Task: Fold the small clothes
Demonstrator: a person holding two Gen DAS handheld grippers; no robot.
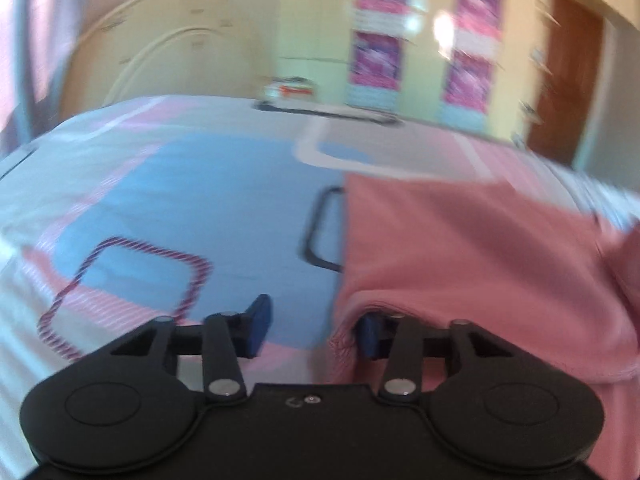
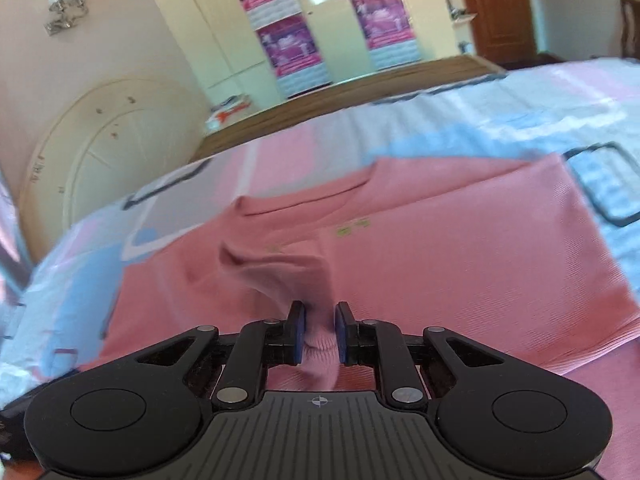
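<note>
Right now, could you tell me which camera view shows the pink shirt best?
The right wrist view: the pink shirt lies spread across the bed, collar and small green print visible. The left wrist view shows only a blurred side panel of the shirt, its edge draped over one jaw.

We see a bedsheet [image 1: 168, 200] with pink, pale blue and white blocks covering the bed. Behind it we see a cream arched headboard [image 2: 104, 152], a cream wardrobe [image 2: 320, 20] bearing purple posters [image 2: 286, 46], a brown door [image 2: 500, 8] and a wall lamp [image 2: 66, 4].
</note>
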